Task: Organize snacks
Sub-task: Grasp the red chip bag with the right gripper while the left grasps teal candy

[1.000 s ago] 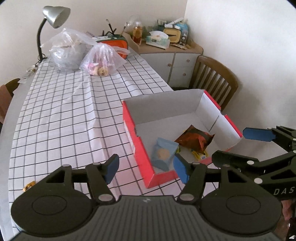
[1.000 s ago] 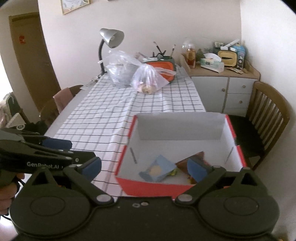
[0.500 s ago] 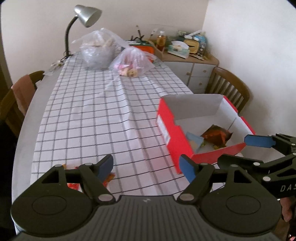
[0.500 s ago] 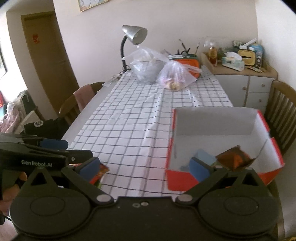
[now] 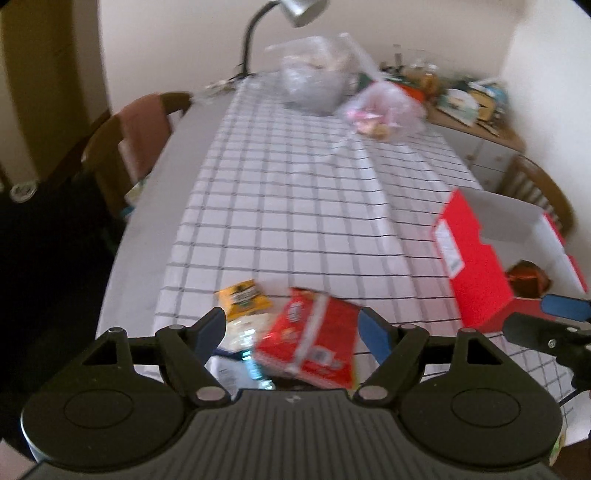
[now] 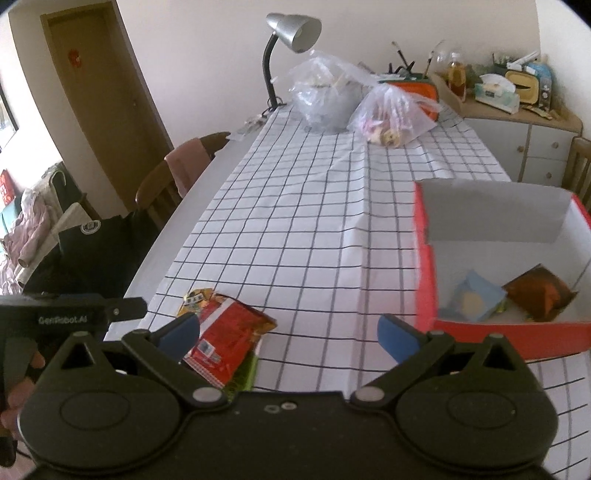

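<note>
Where snacks (image 5: 308,339) lie, box (image 6: 428,273) beside, lamp (image 6: 291,29) behind

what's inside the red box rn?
Inside the red box: a light blue packet and a brown-orange packet, with something yellow-green poking out between them. Whatever lies under them is covered.

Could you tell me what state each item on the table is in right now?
Red box: open, some snacks inside.
Red snack packet: lying flat on the tablecloth, not gripped.
Yellow packet: lying loose.
Left gripper: open, empty.
Right gripper: open, empty.
</note>
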A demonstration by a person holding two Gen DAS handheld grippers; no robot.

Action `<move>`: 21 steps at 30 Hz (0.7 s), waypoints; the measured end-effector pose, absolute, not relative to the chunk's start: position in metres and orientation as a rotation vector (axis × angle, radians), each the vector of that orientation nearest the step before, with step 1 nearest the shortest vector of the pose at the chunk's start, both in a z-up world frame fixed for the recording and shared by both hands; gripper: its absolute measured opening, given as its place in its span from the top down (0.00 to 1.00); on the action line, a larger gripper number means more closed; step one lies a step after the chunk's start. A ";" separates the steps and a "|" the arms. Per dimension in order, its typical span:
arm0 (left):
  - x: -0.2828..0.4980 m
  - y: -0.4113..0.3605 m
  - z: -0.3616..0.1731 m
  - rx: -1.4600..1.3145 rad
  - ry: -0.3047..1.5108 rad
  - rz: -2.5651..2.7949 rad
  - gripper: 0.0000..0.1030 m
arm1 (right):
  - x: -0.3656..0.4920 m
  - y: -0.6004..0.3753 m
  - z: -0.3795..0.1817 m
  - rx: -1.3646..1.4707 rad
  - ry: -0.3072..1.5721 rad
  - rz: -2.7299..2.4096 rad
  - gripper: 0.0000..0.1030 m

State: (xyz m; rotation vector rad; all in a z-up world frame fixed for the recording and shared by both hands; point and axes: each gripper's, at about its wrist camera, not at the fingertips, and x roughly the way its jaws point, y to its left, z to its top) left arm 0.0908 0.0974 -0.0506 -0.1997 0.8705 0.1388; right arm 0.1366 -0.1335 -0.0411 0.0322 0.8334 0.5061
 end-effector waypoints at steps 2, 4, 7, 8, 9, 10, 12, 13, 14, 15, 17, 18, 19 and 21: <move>0.086 0.108 -0.055 -0.210 0.876 0.161 0.24 | 0.141 -0.121 -0.047 0.035 0.854 0.501 0.00; 0.081 0.116 -0.059 -0.213 0.882 0.173 0.24 | 0.145 -0.109 -0.054 0.040 0.877 0.500 0.00; 0.075 0.123 -0.065 -0.212 0.889 0.188 0.24 | 0.153 -0.090 -0.064 0.032 0.904 0.495 0.00; 0.073 0.126 -0.068 -0.214 0.895 0.193 0.24 | 0.156 -0.084 -0.068 0.032 0.914 0.494 0.00; 0.072 0.127 -0.071 -0.216 0.900 0.196 0.24 | 0.159 -0.078 -0.072 0.033 0.925 0.492 0.00; 0.070 0.128 -0.073 -0.217 0.905 0.202 0.24 | 0.162 -0.072 -0.076 0.034 0.937 0.487 0.00; 0.066 0.132 -0.079 -0.215 0.912 0.213 0.24 | 0.167 -0.061 -0.085 0.040 0.960 0.481 0.00; 0.064 0.133 -0.081 -0.214 0.915 0.220 0.24 | 0.170 -0.056 -0.090 0.045 0.972 0.479 0.00; 0.063 0.135 -0.084 -0.214 0.920 0.226 0.24 | 0.173 -0.051 -0.093 0.048 0.980 0.476 0.00; 0.062 0.137 -0.086 -0.216 0.925 0.234 0.24 | 0.175 -0.046 -0.097 0.052 0.987 0.473 0.00; 0.059 0.141 -0.090 -0.221 0.933 0.246 0.24 | 0.180 -0.037 -0.105 0.068 1.004 0.464 0.00; 0.059 0.142 -0.091 -0.224 0.936 0.252 0.24 | 0.184 -0.032 -0.109 0.077 1.015 0.456 0.00; 0.058 0.144 -0.092 -0.228 0.940 0.258 0.24 | 0.187 -0.029 -0.113 0.085 1.026 0.448 0.00; 0.056 0.149 -0.094 -0.234 0.944 0.269 0.24 | 0.193 -0.021 -0.120 0.100 1.049 0.425 0.00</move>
